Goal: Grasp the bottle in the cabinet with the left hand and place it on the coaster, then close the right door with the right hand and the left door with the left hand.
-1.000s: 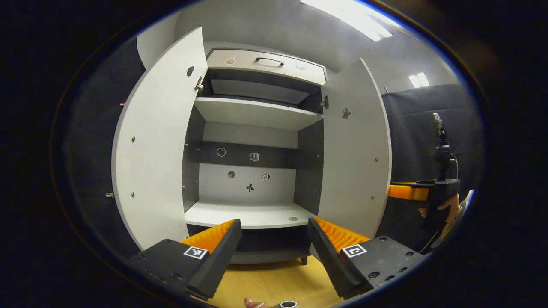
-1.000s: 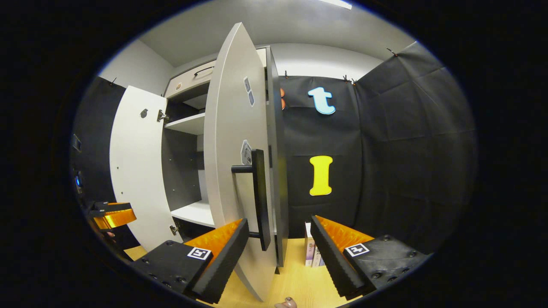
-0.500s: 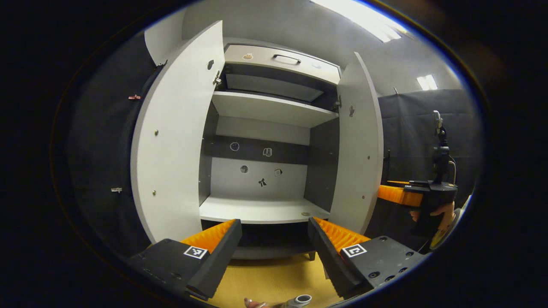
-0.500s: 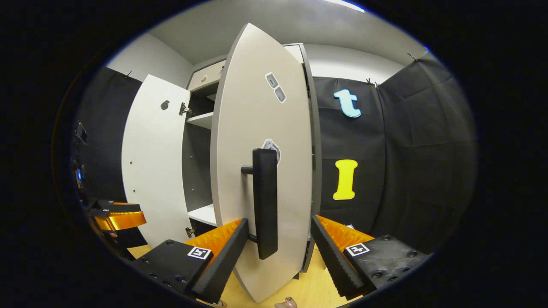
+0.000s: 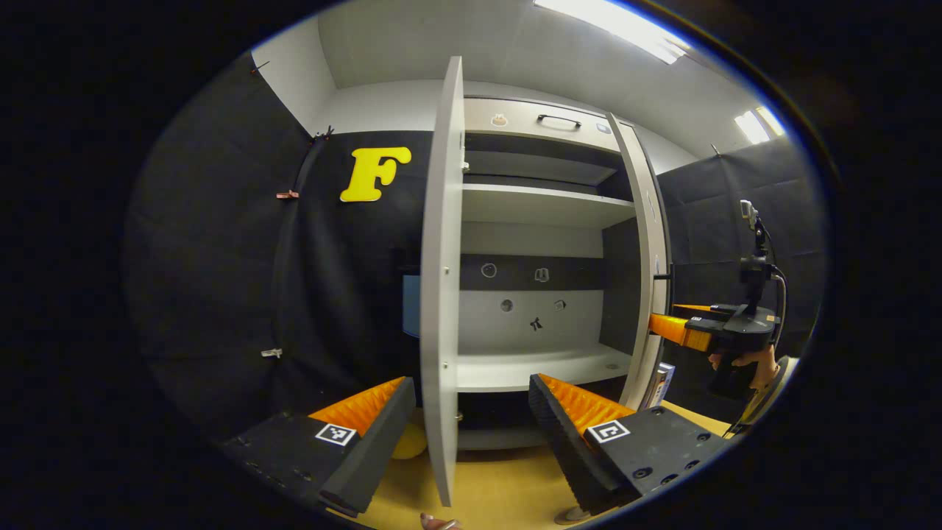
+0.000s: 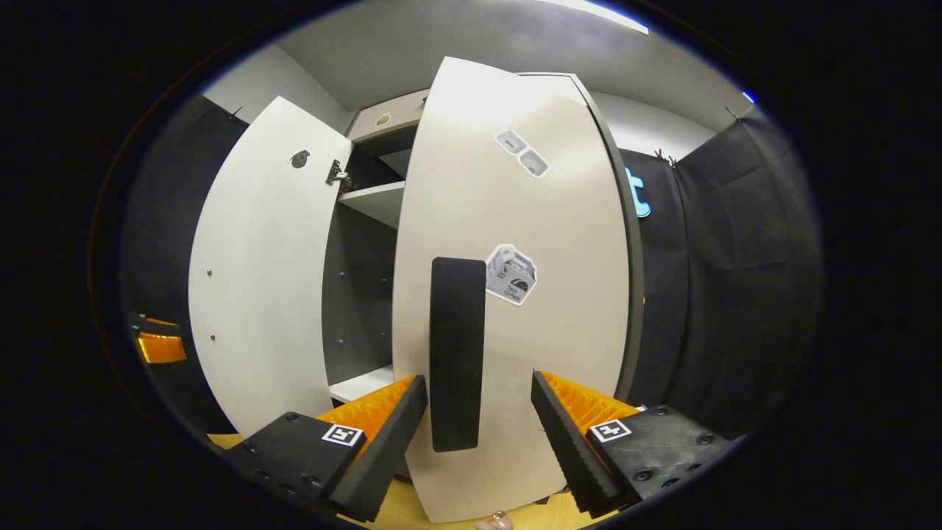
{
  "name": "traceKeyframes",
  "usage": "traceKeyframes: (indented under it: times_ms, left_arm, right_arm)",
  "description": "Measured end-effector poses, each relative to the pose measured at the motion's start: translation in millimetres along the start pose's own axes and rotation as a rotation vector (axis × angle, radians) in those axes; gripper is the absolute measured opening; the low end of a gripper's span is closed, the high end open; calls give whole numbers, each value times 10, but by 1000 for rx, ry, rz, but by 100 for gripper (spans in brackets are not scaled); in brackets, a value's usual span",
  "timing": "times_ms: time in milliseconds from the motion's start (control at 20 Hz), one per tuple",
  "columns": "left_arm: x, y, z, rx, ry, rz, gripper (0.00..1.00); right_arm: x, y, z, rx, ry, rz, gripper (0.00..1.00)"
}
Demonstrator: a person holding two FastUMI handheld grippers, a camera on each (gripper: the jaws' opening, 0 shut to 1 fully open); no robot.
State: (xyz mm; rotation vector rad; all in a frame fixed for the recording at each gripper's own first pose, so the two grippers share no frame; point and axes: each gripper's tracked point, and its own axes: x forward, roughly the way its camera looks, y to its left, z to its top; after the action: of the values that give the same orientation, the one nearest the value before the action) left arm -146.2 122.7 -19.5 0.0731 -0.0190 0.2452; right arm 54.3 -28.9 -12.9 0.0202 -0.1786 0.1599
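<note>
In the right gripper view the cabinet's right door (image 6: 515, 221) fills the middle, swung most of the way toward the cabinet. Its black vertical handle (image 6: 456, 353) stands between the spread fingers of my right gripper (image 6: 478, 383), which is open. The left door (image 6: 257, 280) stands wide open. In the left gripper view that left door (image 5: 441, 294) is seen edge-on, rising between the fingers of my open left gripper (image 5: 471, 383). The right gripper (image 5: 684, 331), held by a hand, sits against the right door (image 5: 644, 280). A pale round object (image 5: 574, 514), perhaps the bottle's top, peeks in at the bottom edge.
The cabinet's lower shelf (image 5: 530, 368) and upper shelf (image 5: 537, 206) are bare, with a drawer (image 5: 544, 121) above. A yellow round thing (image 5: 408, 442) lies on the wooden table (image 5: 500, 486) behind the left door. Books (image 5: 660, 383) stand right of the cabinet.
The right door has swung from edge-on toward shut, with my right gripper following its handle. My left gripper has shifted left, so the left door now stands edge-on between its fingers.
</note>
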Motion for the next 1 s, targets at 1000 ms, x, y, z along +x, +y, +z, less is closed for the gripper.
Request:
traceKeyframes:
  times_ms: [1000]
  left_arm:
    - [305, 529, 330, -11, -101, -63, 94]
  right_arm:
    - [38, 187, -83, -11, 13, -112, 95]
